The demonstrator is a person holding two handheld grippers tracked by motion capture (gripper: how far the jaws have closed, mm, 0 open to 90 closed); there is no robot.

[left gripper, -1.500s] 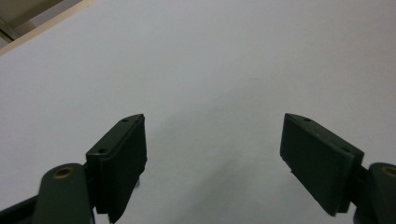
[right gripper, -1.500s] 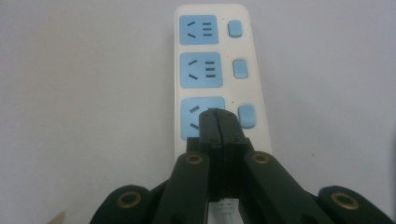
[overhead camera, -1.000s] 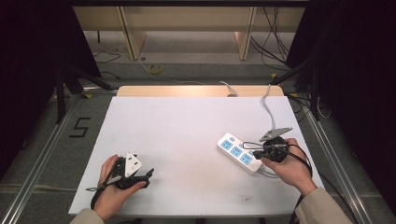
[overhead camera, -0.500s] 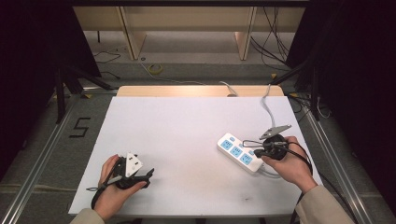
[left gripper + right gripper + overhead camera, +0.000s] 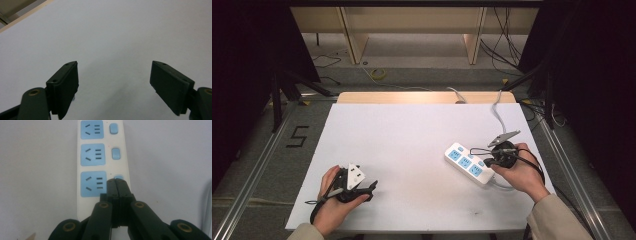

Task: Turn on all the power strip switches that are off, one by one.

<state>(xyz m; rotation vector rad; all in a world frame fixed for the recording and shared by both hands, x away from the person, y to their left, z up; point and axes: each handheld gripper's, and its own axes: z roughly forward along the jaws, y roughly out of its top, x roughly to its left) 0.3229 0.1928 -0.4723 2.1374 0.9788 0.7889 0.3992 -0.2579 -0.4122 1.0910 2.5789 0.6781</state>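
In the high view, the white power strip [image 5: 469, 164] lay at the lower right of the frame, its long axis running diagonally from upper left to lower right, with the right gripper [image 5: 488, 162] touching its far-right end and its white cord [image 5: 497, 107] trailing toward the upper right. The left gripper [image 5: 371, 187] sat at the lower left, well apart from the strip, so the right hand [image 5: 523, 172] was plainly the nearer. In the left gripper view, the jaws stood wide apart over the bare white table [image 5: 120, 32], holding nothing. In the right gripper view, the strip ran up the frame's centre; the jaws were pressed together, empty, their tips just at the nearest blue switch [image 5: 119, 177], beside the nearest socket [image 5: 93, 184]. A press on that switch seemed likely.
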